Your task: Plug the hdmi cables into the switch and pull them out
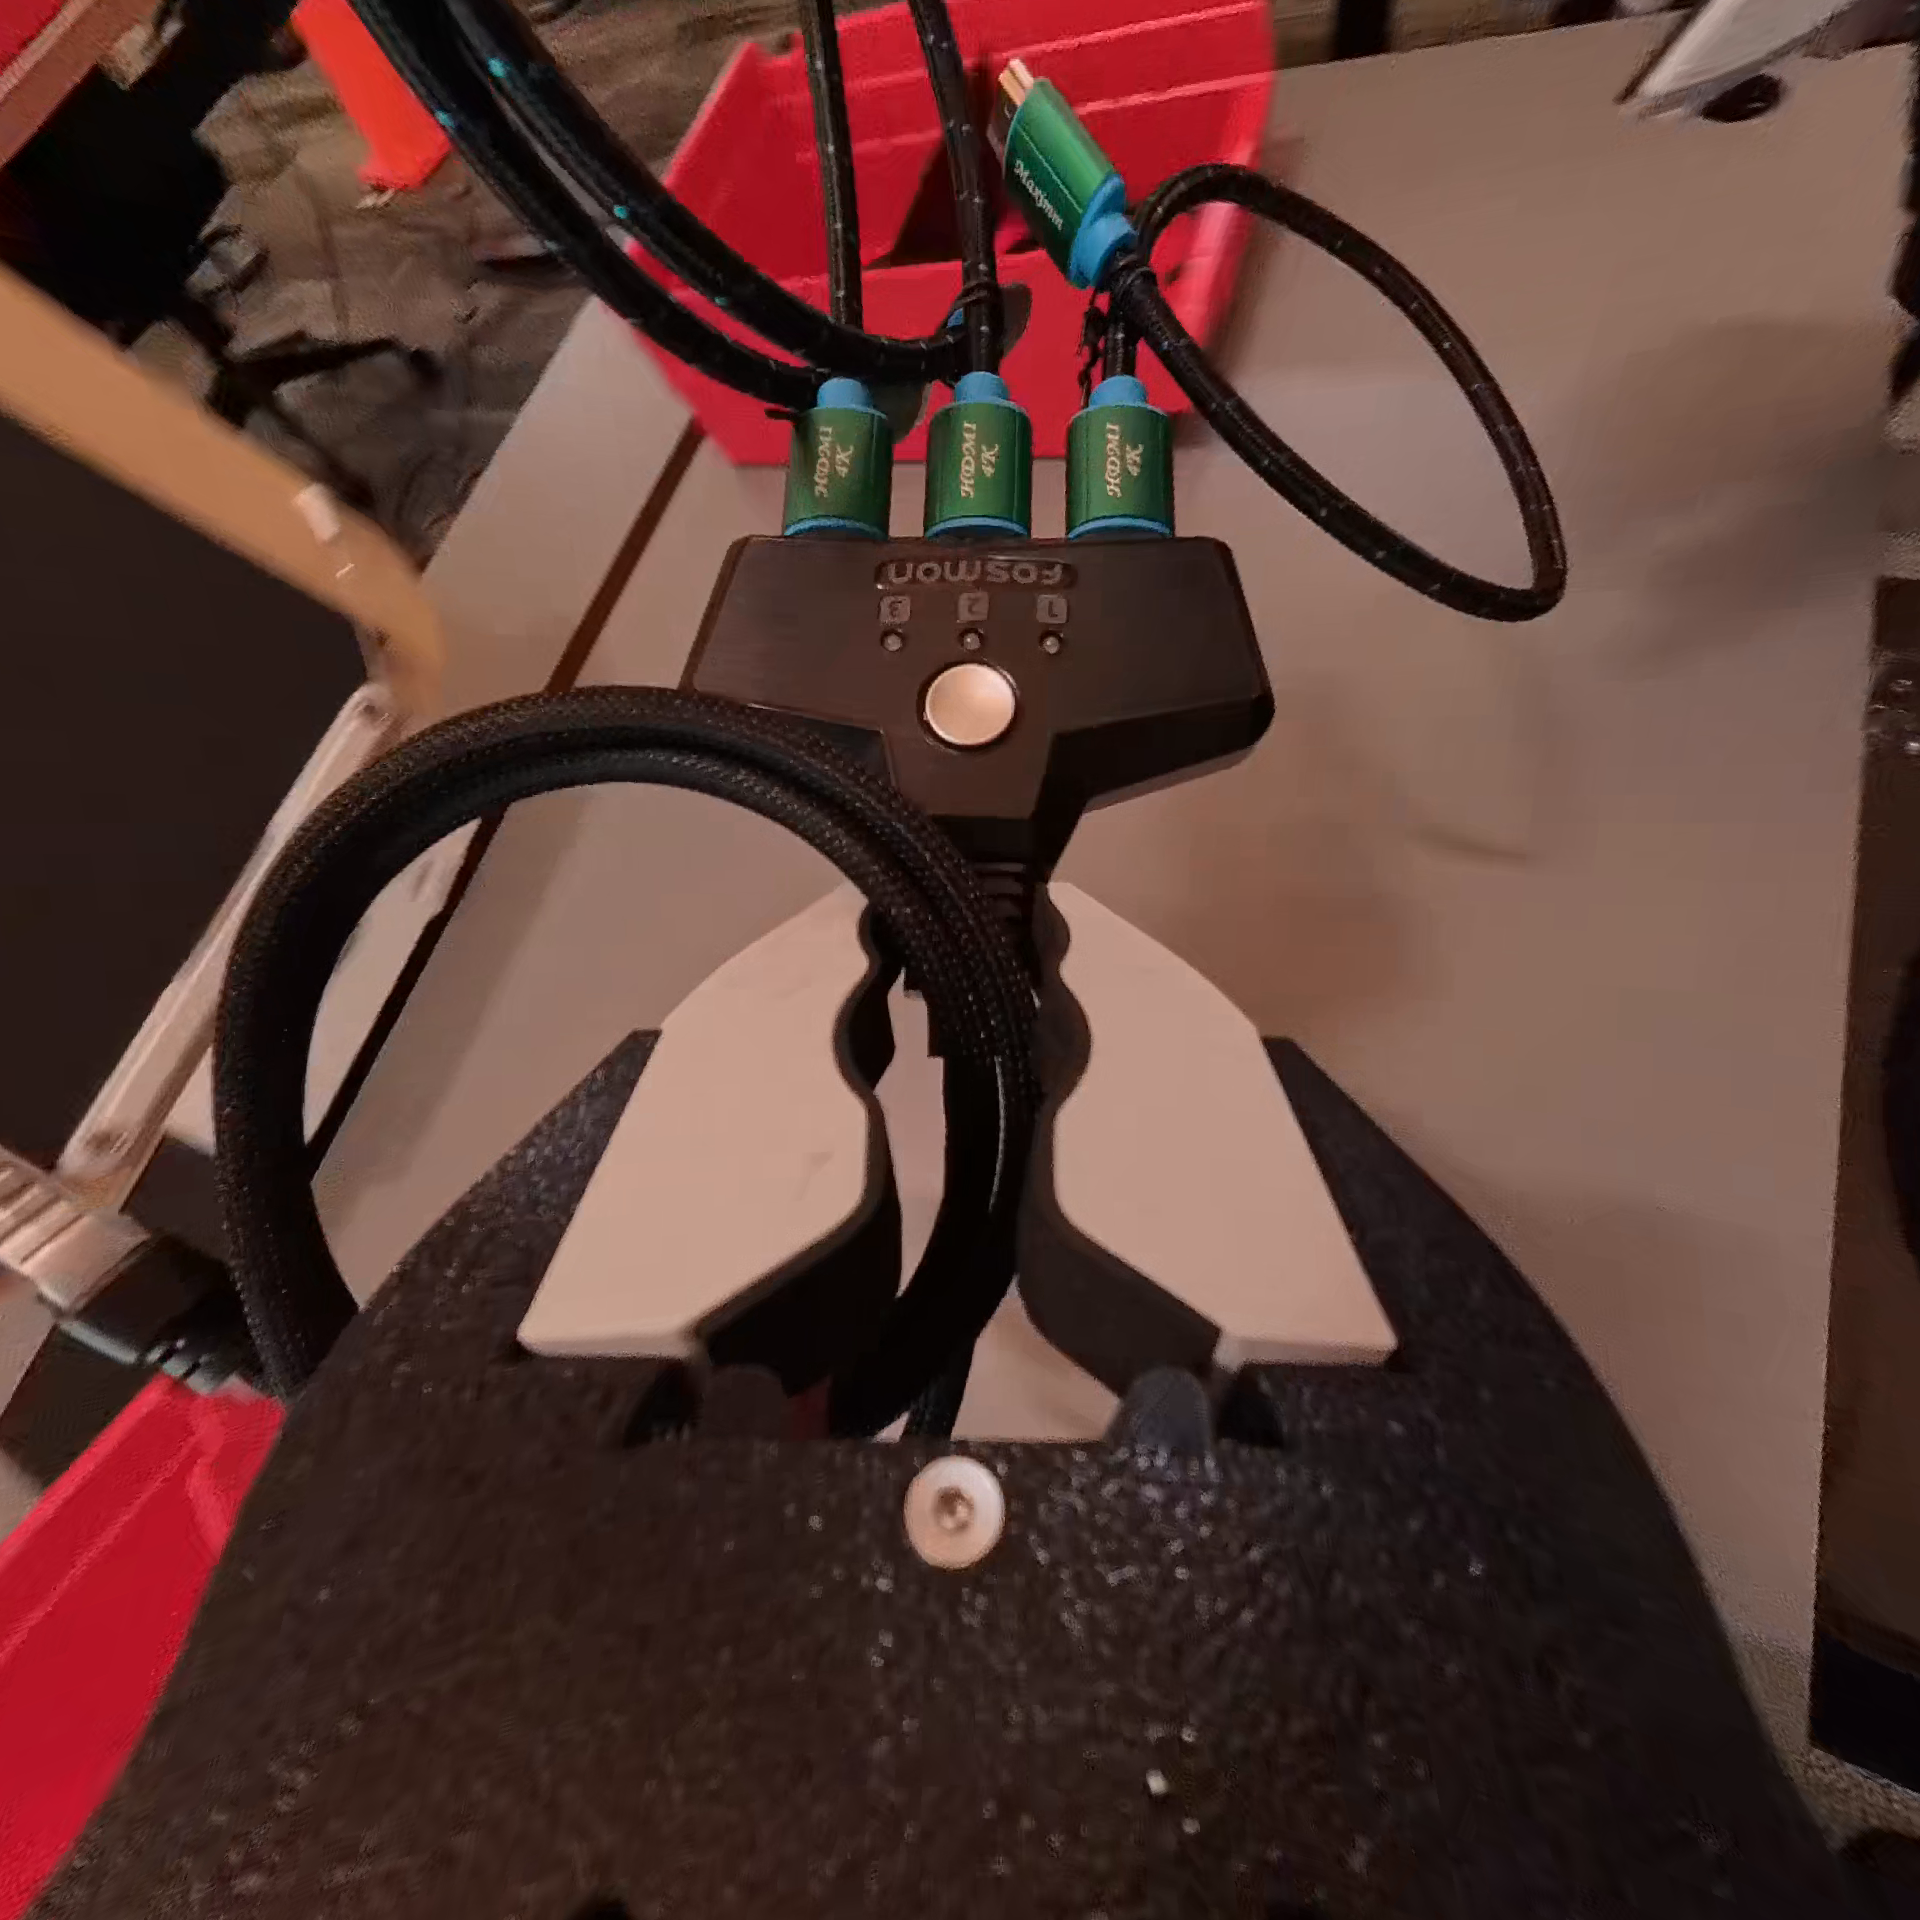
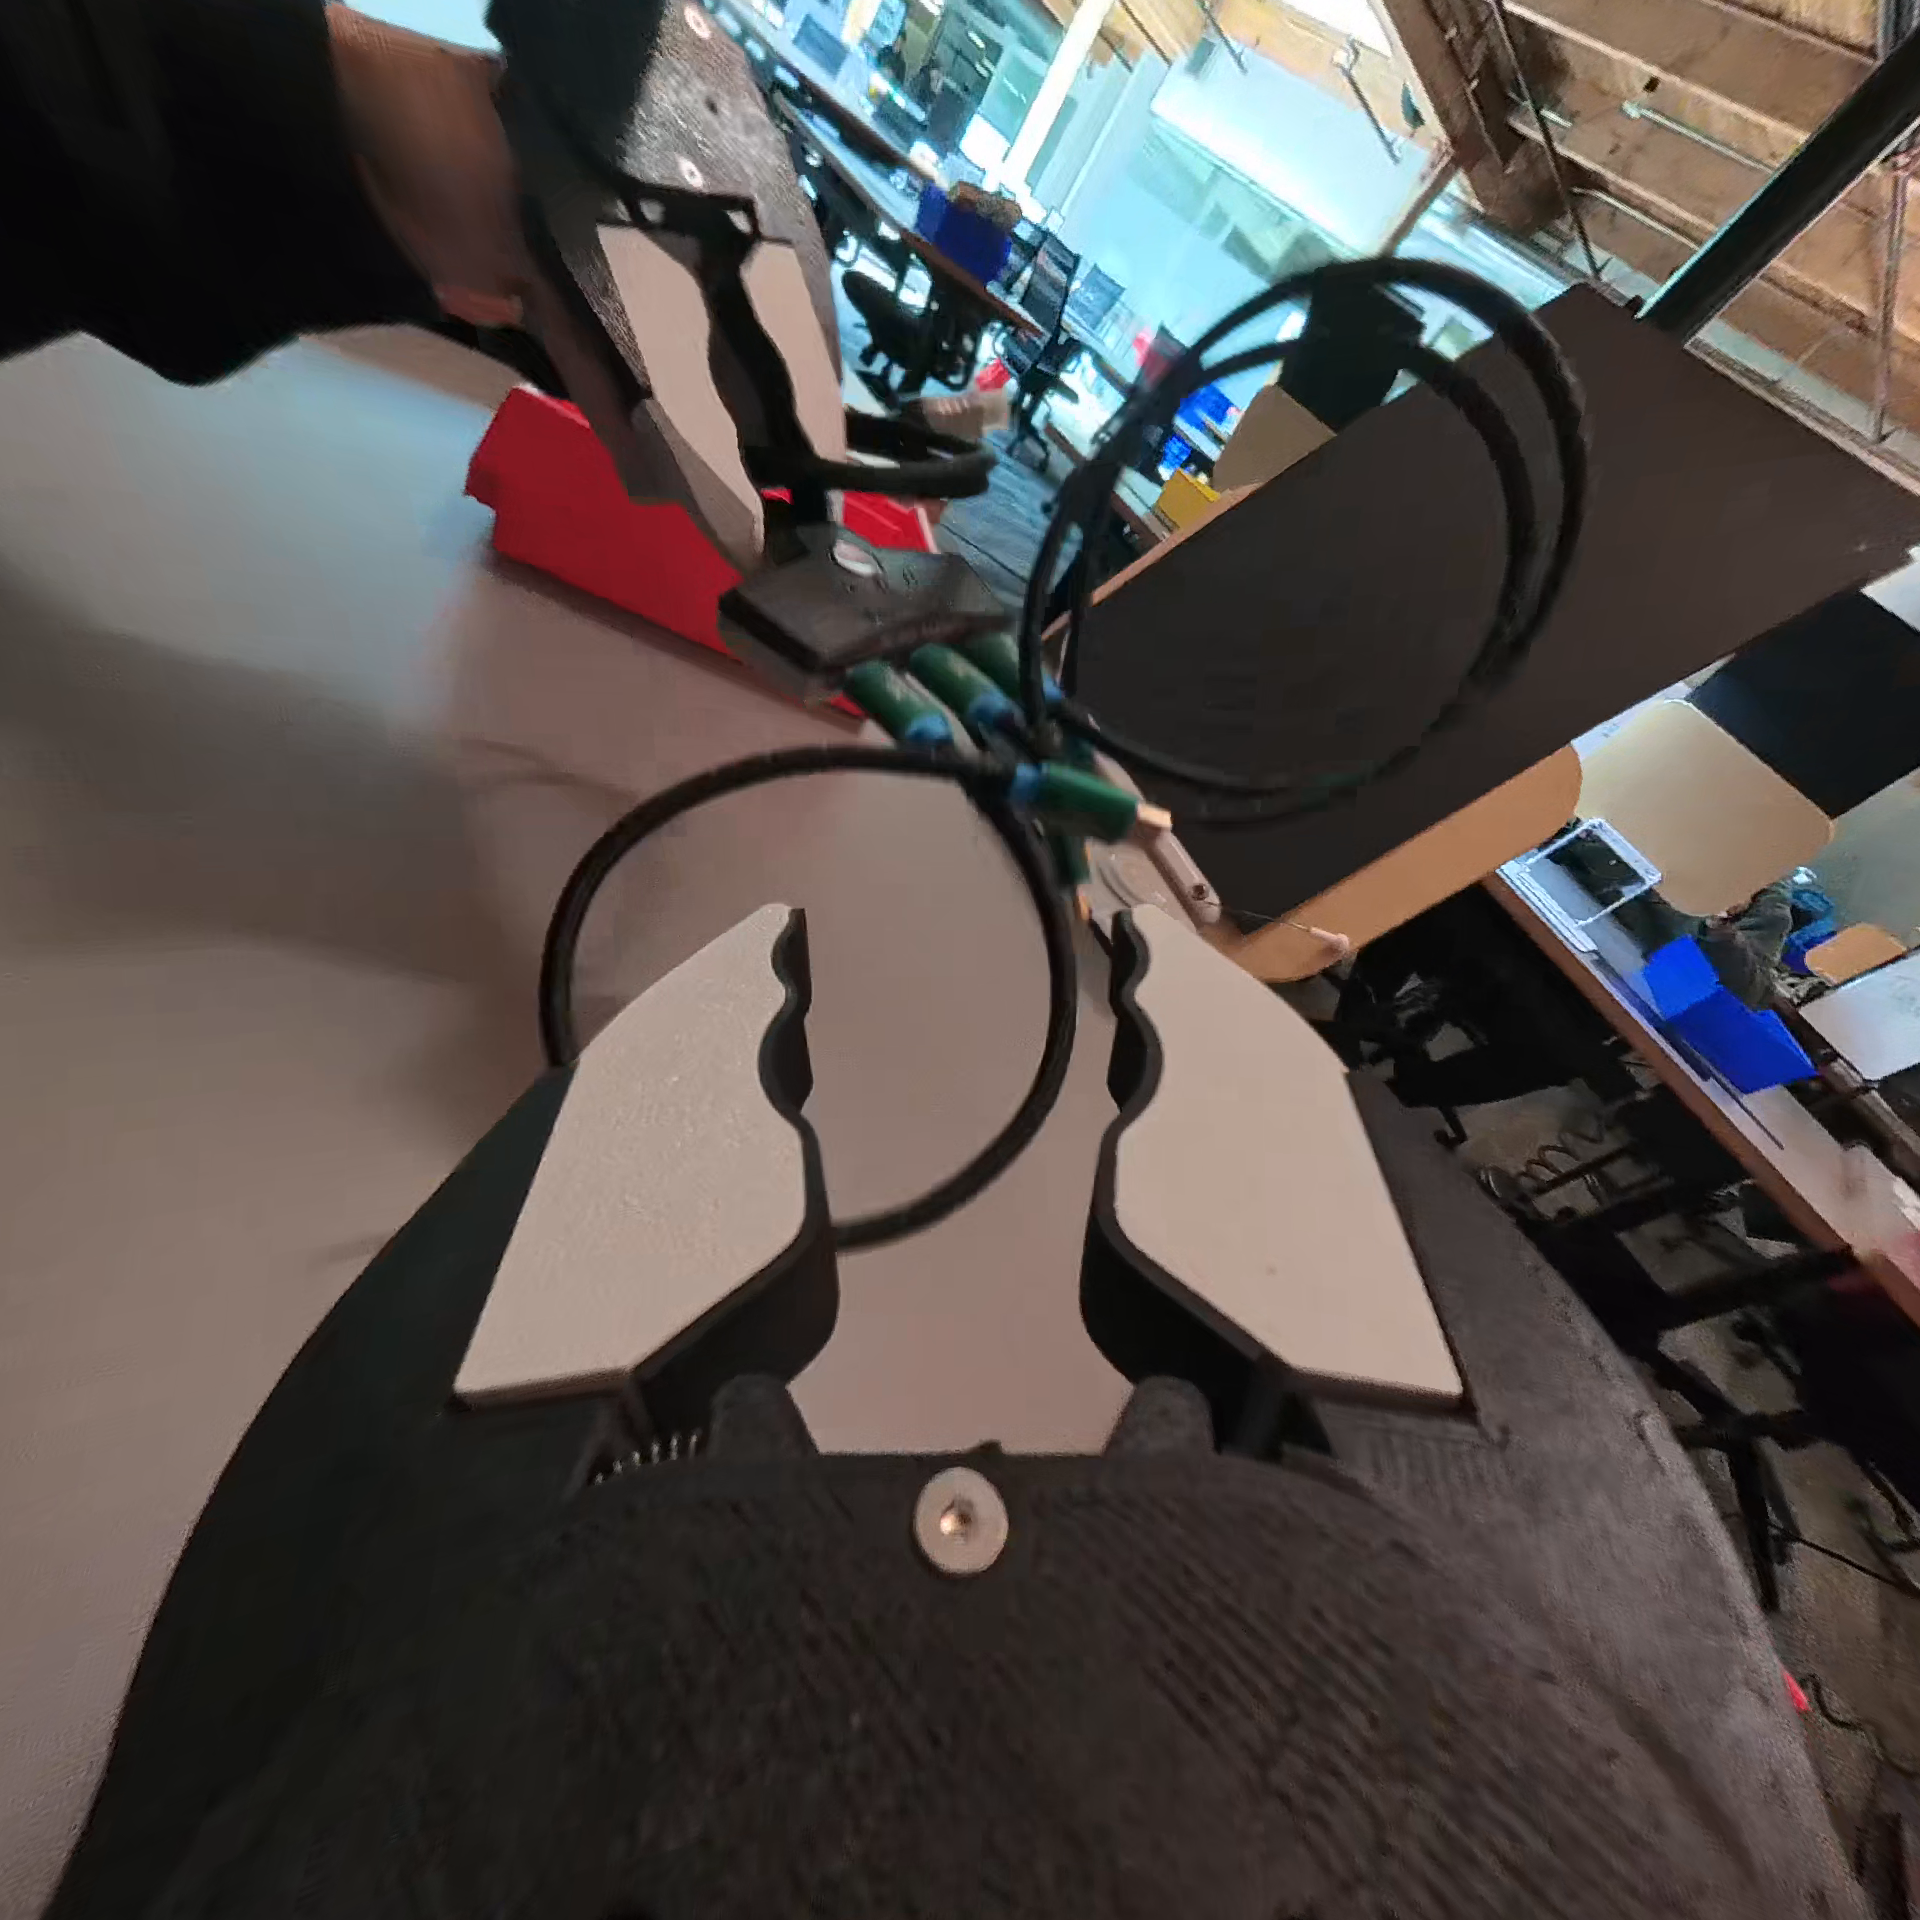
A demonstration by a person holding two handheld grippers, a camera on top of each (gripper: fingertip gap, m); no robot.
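In the left wrist view my left gripper is shut on the black braided tail cable of the black HDMI switch, right behind its body. The switch is held just above the table. Three green HDMI plugs sit in its far ports side by side. A fourth green plug hangs free above them. In the right wrist view my right gripper is open and empty, below and short of the switch and its plugs. A cable loop lies between its fingers, untouched. The free plug points right.
The beige table carries red bins behind the switch and another at the near left. A dark panel stands beyond the cables. A black box stands at the right edge. A person's sleeve holds the left gripper.
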